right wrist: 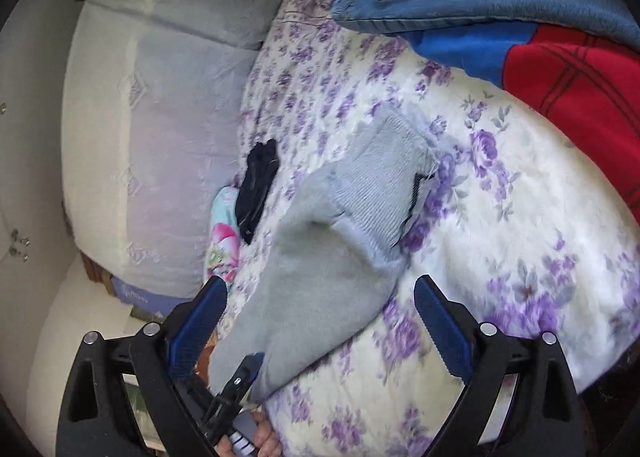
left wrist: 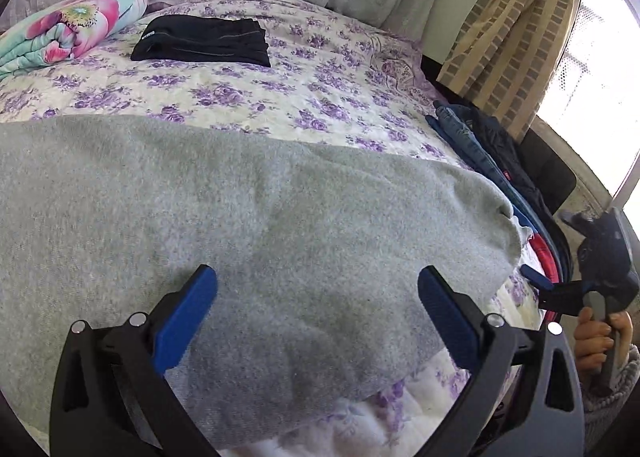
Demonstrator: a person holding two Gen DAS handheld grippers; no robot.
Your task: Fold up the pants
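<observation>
Grey sweatpants [left wrist: 200, 217] lie spread across the floral bedspread [left wrist: 320, 97], their ribbed waistband [right wrist: 384, 177] pointing to the pile of clothes. My left gripper [left wrist: 318, 309] hovers open just above the grey fabric near the bed's front edge, nothing between its blue pads [left wrist: 184, 321]. It also shows low in the right wrist view as the left gripper [right wrist: 244, 377], close to the pants' near edge. My right gripper [right wrist: 320, 317] is open over the pants near the waistband end. In the left wrist view that right gripper [left wrist: 540, 285] hangs beside the bed, held by a hand [left wrist: 596, 337].
A folded black garment [left wrist: 204, 43] lies at the far side by a rolled flowery quilt [left wrist: 68, 29]. A pile of jeans [right wrist: 480, 1], blue and red cloth [right wrist: 580, 77] sits at the bed's right edge. Cushioned headboard [right wrist: 160, 117], curtain [left wrist: 508, 29] and window lie beyond.
</observation>
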